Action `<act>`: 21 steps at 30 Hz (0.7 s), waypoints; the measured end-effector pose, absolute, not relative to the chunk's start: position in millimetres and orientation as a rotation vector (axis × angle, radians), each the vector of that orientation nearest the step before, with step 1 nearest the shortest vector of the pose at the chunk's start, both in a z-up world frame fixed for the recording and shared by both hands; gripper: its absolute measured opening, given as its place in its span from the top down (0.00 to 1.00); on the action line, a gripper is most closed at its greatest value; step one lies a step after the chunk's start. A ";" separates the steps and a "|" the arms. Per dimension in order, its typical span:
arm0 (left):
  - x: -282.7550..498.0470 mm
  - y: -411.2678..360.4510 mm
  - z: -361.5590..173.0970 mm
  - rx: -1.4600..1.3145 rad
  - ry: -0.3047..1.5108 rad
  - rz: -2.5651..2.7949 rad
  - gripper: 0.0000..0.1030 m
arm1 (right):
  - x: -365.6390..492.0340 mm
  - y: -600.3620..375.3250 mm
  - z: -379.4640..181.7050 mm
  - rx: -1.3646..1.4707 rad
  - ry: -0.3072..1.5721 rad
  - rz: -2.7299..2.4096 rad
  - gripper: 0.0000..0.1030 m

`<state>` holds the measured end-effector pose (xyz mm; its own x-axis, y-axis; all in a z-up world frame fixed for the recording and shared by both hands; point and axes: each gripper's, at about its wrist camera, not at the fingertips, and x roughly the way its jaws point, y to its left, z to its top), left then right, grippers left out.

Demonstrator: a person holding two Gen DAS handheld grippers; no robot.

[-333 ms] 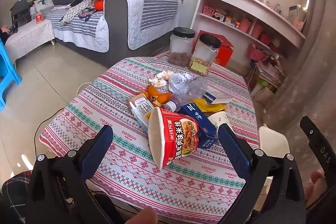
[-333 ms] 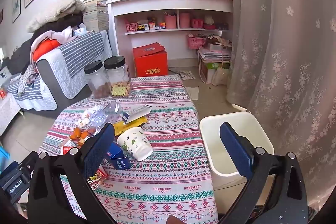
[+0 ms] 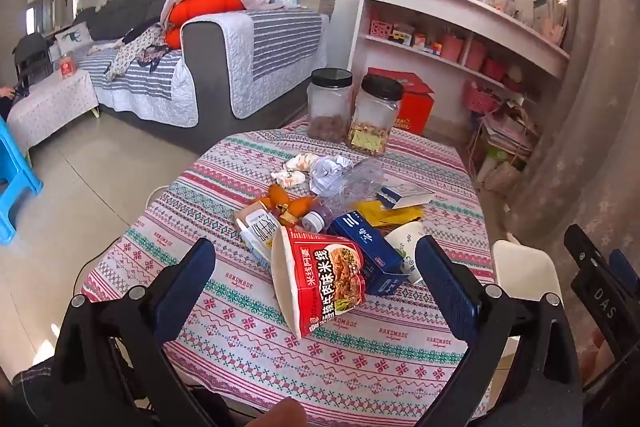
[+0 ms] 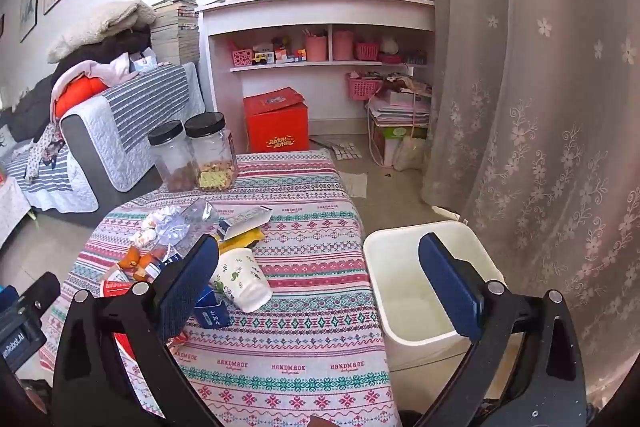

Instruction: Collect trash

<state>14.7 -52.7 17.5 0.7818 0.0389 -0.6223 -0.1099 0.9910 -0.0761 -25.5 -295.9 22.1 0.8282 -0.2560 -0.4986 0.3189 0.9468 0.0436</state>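
- The left tool (image 3: 314,277) is hovering over the near edge of the counter (image 3: 400,355), its fingers spread wide and gripping nothing.
- A red instant rice-noodle cup (image 3: 320,279) is lying on its side between those fingers in the left wrist view, its open mouth facing left; neither pad is touching it.
- Just behind the cup, a dark blue carton (image 3: 370,253) is lying tipped over, and a white paper cup (image 3: 406,243) printed with green leaves is resting beside it.
- Farther back, the rest of the trash is sitting in one heap: orange peel (image 3: 286,201), a crumpled clear plastic bottle (image 3: 352,183), a balled-up wrapper (image 3: 328,169), yellow packaging (image 3: 390,213) and a small blue-and-white box (image 3: 406,193).
- Two black-lidded jars (image 3: 350,115) are standing upright at the far edge of the counter; what is in them is possibly nuts or dried snacks.
- The right tool (image 4: 318,275) is also standing wide open and empty, hanging above the counter's right edge.
- A white bin (image 4: 400,255) is standing on the floor just beside the counter, under the right tool's outer finger, and is looking empty inside.
- In the right wrist view the paper cup (image 4: 240,281) is lying near that tool's inner finger.
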 end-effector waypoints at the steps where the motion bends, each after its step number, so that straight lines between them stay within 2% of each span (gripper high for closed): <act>1: 11.1 -41.2 21.2 -0.106 0.658 0.046 0.06 | -25.0 -293.2 18.8 0.119 0.505 -0.312 0.07; 6: 17.8 -68.0 16.3 -0.071 0.648 0.024 0.06 | -19.9 -266.2 1.9 0.069 0.497 -0.315 0.07; 21: 24.7 -72.3 -2.4 -0.064 0.689 -0.016 0.06 | -3.1 -265.5 -13.9 0.087 0.528 -0.330 0.07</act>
